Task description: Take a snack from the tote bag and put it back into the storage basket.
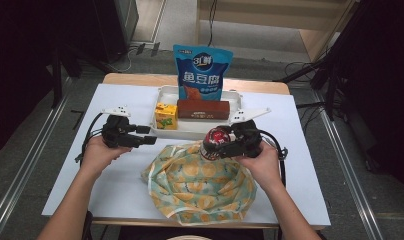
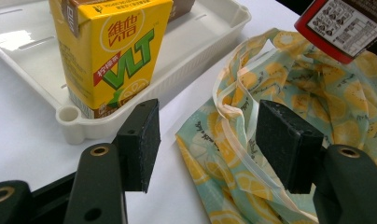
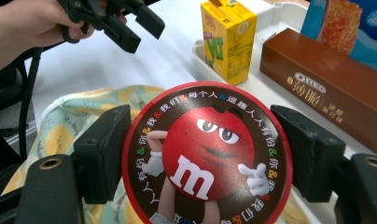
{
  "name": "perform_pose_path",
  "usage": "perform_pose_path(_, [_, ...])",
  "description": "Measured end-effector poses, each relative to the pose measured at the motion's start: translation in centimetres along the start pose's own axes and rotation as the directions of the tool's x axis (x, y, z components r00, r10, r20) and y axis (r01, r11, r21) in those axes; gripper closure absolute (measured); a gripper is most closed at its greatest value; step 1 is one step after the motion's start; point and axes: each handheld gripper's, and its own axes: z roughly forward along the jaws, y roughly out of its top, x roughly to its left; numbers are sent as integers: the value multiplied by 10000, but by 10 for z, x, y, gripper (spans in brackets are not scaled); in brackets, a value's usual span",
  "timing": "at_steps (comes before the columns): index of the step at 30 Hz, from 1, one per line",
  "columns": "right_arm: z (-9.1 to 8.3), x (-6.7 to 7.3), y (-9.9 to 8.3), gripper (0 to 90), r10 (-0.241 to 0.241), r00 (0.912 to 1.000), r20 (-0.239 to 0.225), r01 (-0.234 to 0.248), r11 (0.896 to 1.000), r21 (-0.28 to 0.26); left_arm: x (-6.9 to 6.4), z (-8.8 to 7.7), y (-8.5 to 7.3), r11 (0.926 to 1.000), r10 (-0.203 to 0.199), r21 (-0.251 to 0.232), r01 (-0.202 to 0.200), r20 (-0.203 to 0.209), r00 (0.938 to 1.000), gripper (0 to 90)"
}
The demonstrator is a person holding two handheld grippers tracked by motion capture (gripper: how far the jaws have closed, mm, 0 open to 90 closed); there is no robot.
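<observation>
Your right gripper [image 1: 229, 145] has its jaws clamped on the M&M's tub [image 1: 215, 142], held over the far edge of the lemon-print bag [image 1: 200, 182] — not yet inside. Your left gripper [image 1: 142, 136] hangs wide open beside the bag's rim. The juice carton [image 1: 166, 116] and Oreo box [image 1: 203, 108] wait in the white tray [image 1: 190, 132].

The white table [image 1: 115, 170] bears a white tray [image 1: 162, 92] and a lemon-print bag [image 1: 200, 182].

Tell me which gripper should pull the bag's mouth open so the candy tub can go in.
Left. The left gripper is open with its jaws right at the lemon-print bag's rim band, which lies between them. The right gripper is shut on the M&M's tub, held above the bag, so it's busy.
</observation>
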Motion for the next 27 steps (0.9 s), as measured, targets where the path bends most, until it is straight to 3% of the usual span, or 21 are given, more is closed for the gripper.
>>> perform_pose_path(13, [2, -14, 13, 252, 120, 9997, 200, -118, 9998, -139, 0, 0, 0, 10000, 1, -45, -1, 47, 10000, 405])
perform_pose_path(27, [9, -42, 15, 252, 435, 9968, 666, -439, 9990, 48, 0, 0, -1, 10000, -3, -24, 3, 39, 10000, 406])
